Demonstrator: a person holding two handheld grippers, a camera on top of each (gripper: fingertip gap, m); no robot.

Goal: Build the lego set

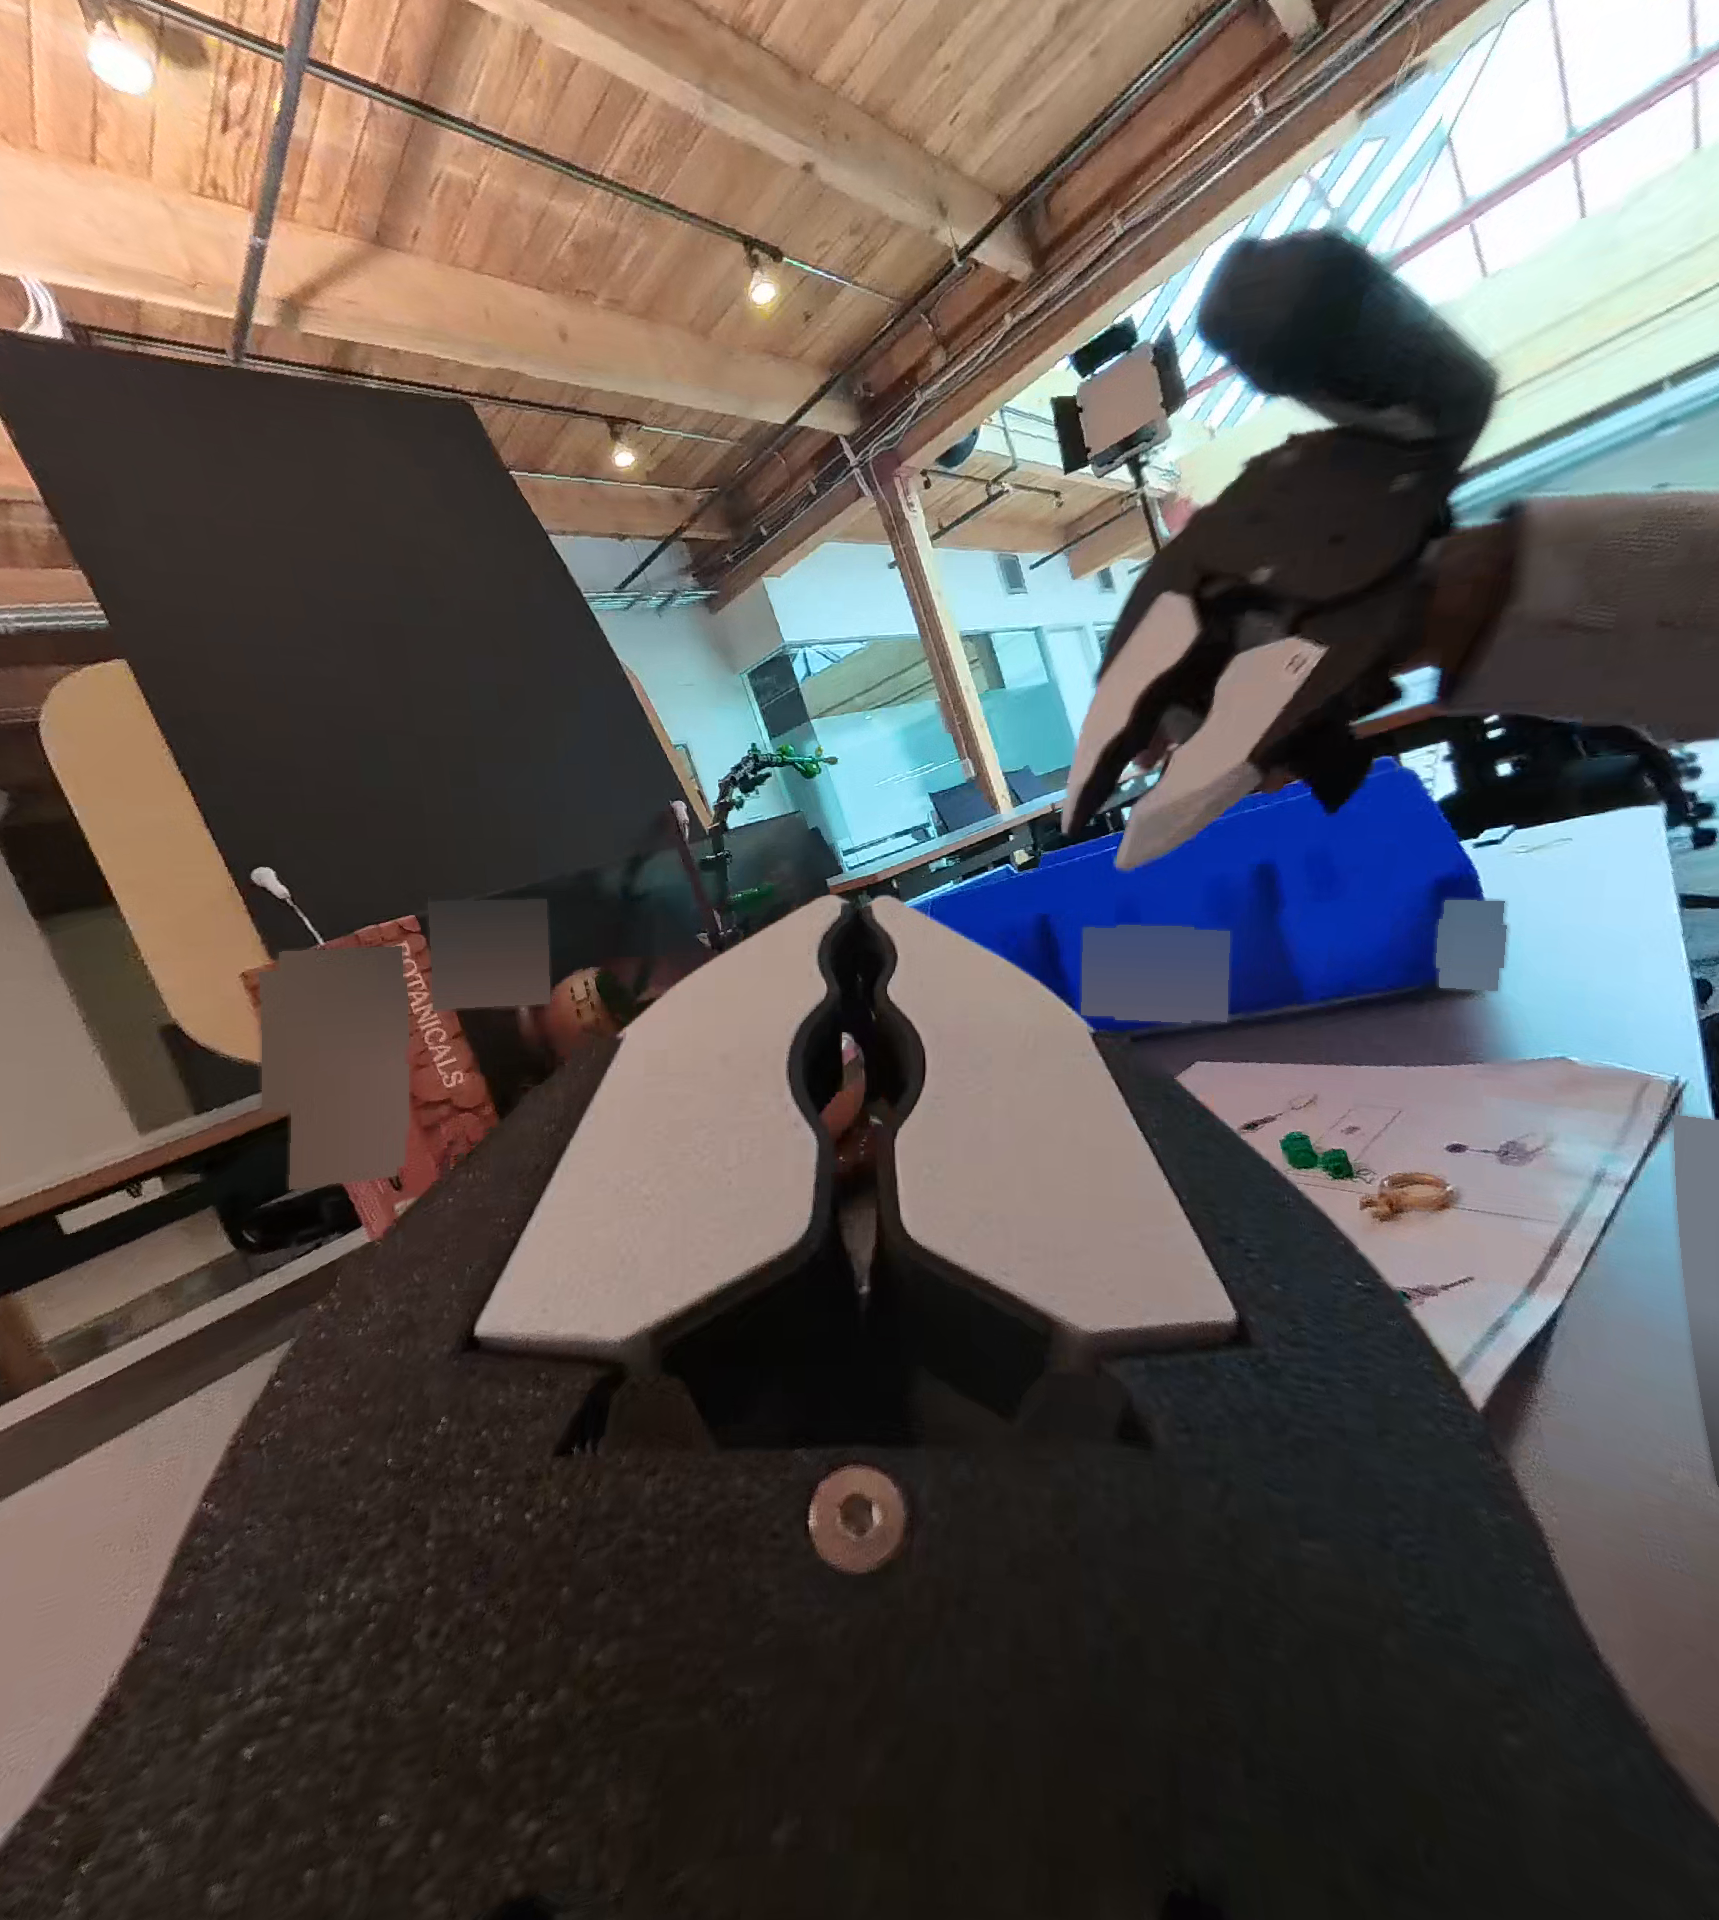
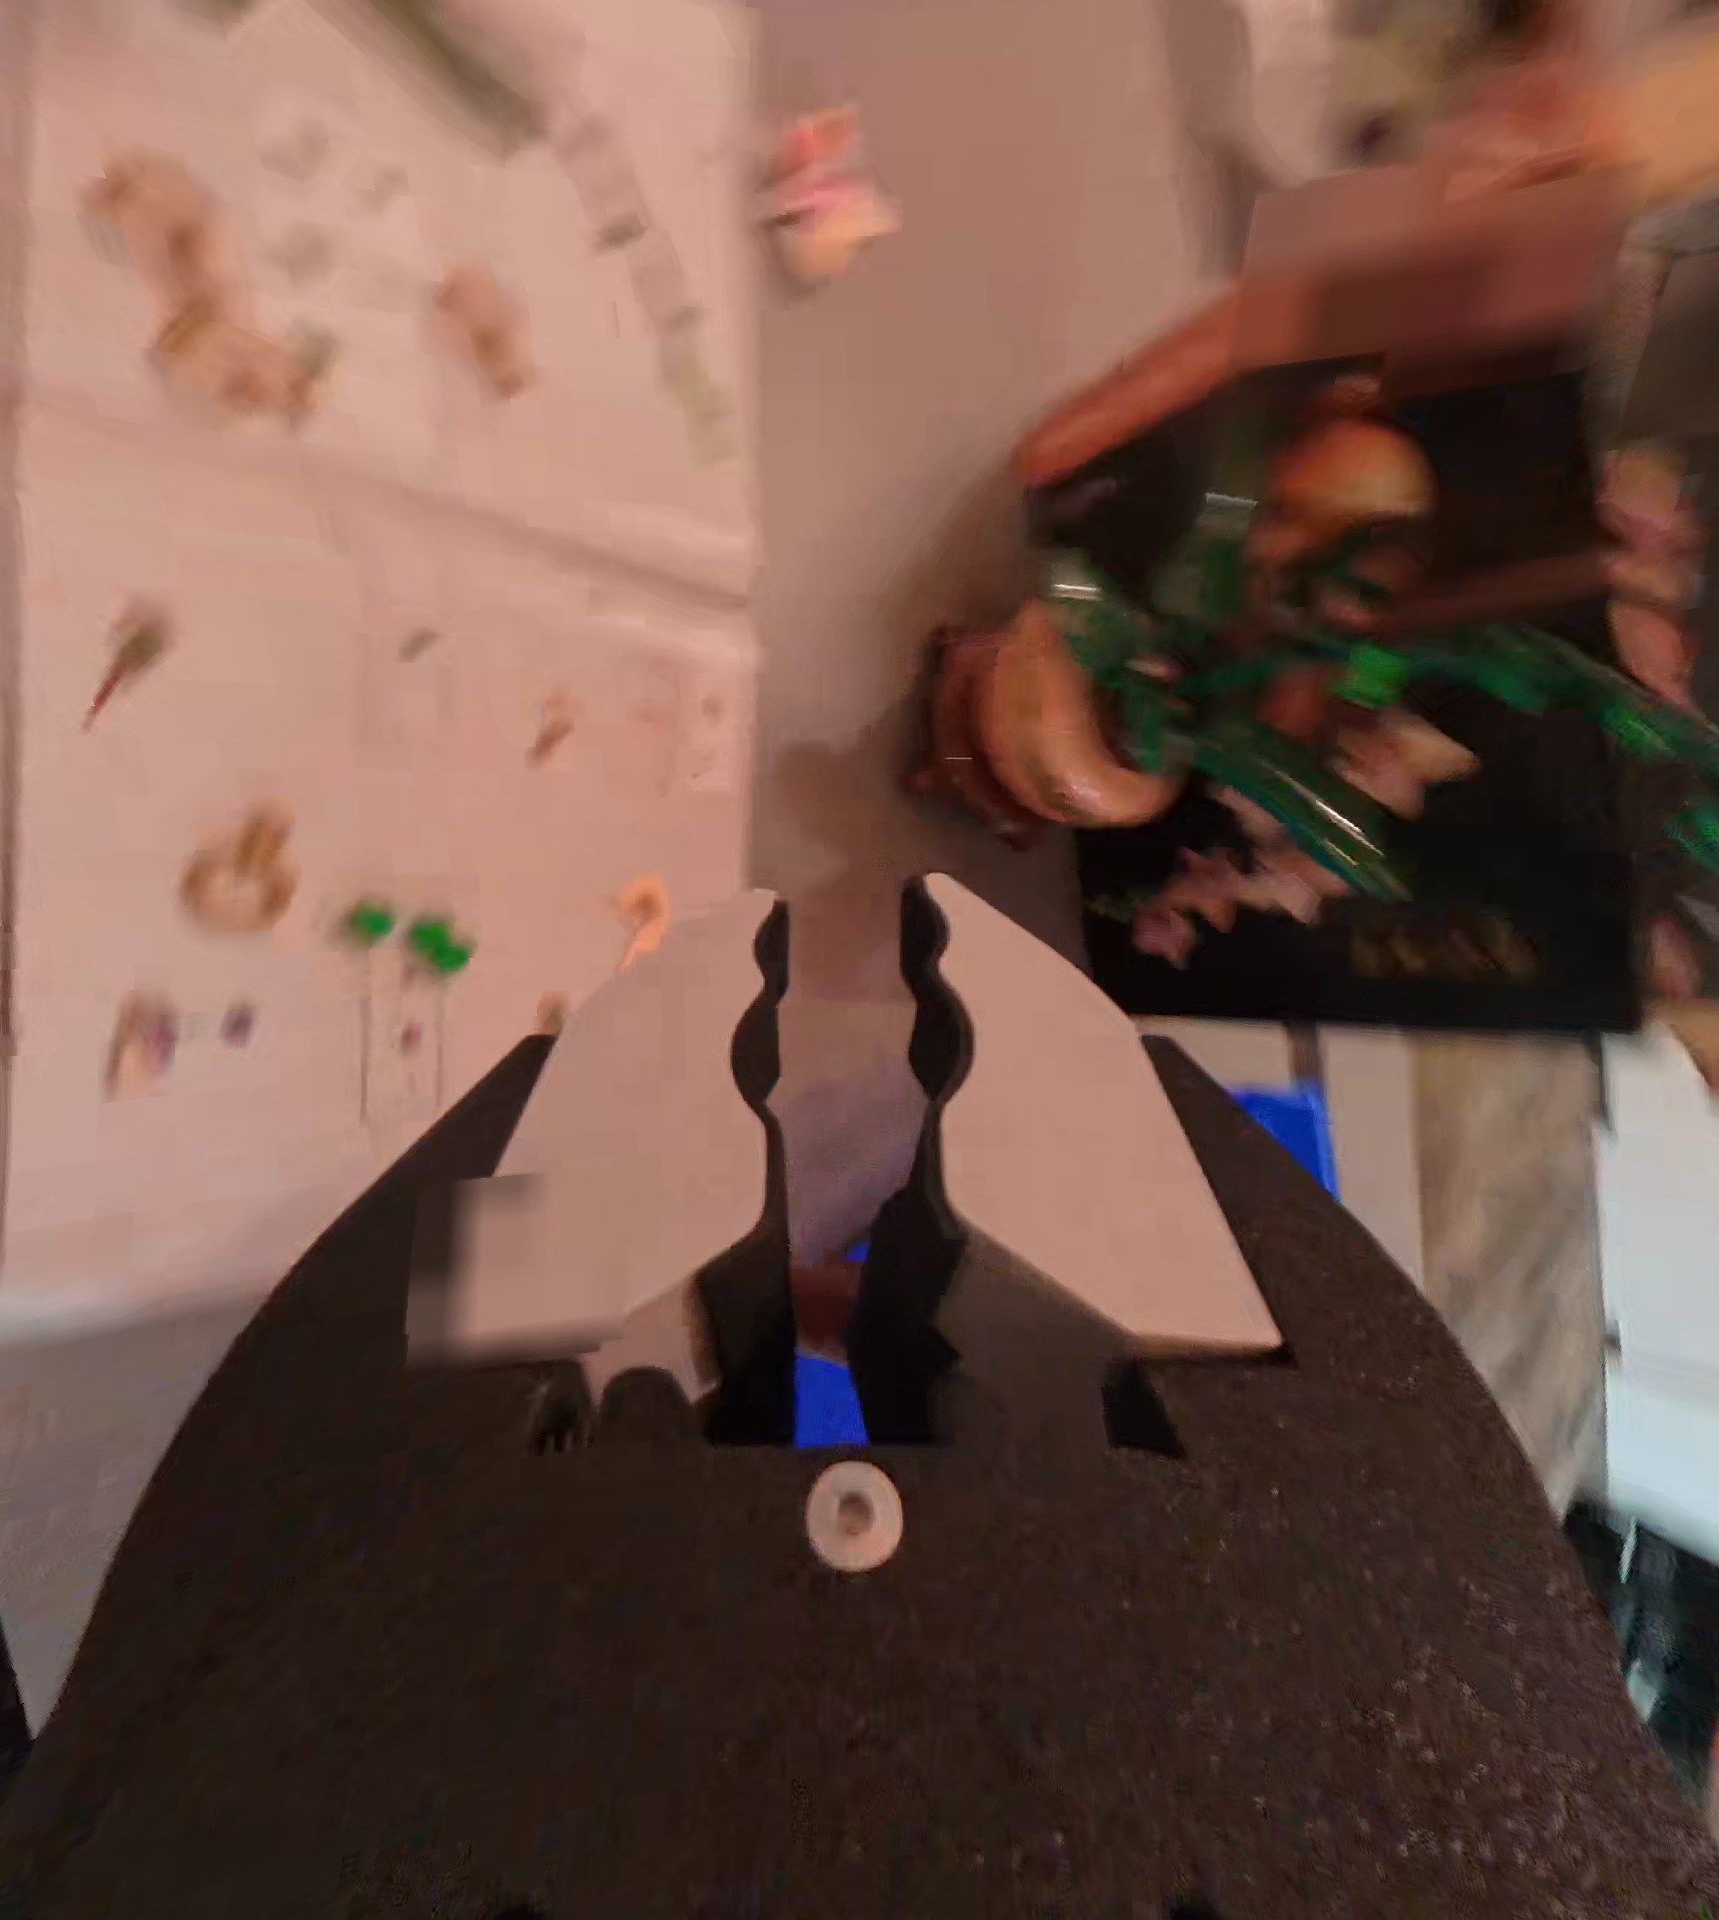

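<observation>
My left gripper (image 1: 857,916) fills the left wrist view, with its tips touching. A small brown-orange thing (image 1: 842,1114) shows through the gap lower down; I cannot tell whether it is gripped. My right gripper (image 1: 1109,831) hangs in the air above the blue bin (image 1: 1302,914), held by a hand, jaws slightly apart and empty. The right wrist view is blurred: the right gripper (image 2: 844,904) is open over the table. Small green pieces (image 1: 1312,1153) and a tan ring piece (image 1: 1406,1195) lie on the instruction sheet (image 1: 1520,1132). They also show in the right wrist view, the green pieces (image 2: 408,935) and the ring (image 2: 237,873).
The set's box (image 1: 439,1081) stands at the left. In the right wrist view it (image 2: 1354,935) lies right, with a tan and brown model bearing green leaves (image 2: 1042,727) in front of it. A dark stem model (image 1: 746,790) stands far back. A pink piece (image 2: 824,197) lies beyond the sheet (image 2: 315,520).
</observation>
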